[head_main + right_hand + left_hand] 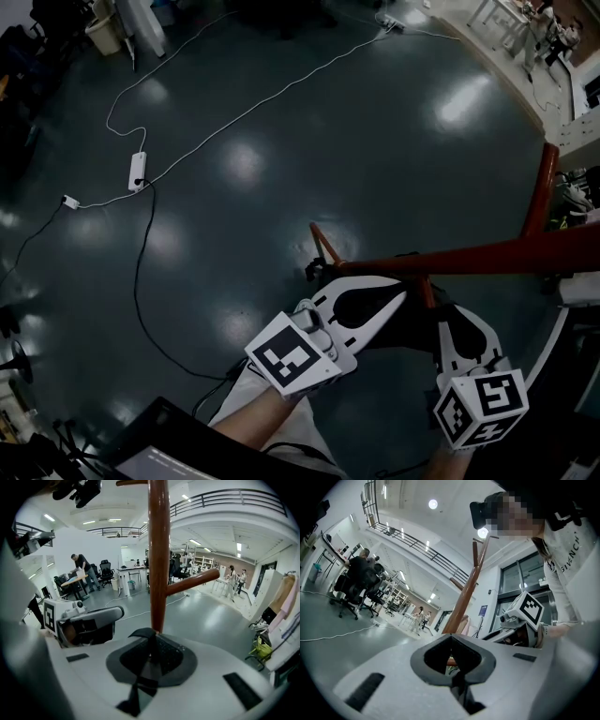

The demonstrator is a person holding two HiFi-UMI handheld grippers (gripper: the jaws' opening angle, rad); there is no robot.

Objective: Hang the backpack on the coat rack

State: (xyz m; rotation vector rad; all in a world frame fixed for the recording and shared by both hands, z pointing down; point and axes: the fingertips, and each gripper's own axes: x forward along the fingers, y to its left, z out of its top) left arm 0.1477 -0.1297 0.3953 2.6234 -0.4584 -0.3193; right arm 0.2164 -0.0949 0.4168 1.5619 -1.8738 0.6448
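Right now both claws are clenched. The left claw (457,676) pinches a black strap, and the right claw (149,662) grips another strap (142,686) right at the coat rack (158,555) pole. The dark backpack (405,328) sits between the claws, under the pole. Open floor (281,141) spreads beyond them, with a cable (141,281) well apart to the left.
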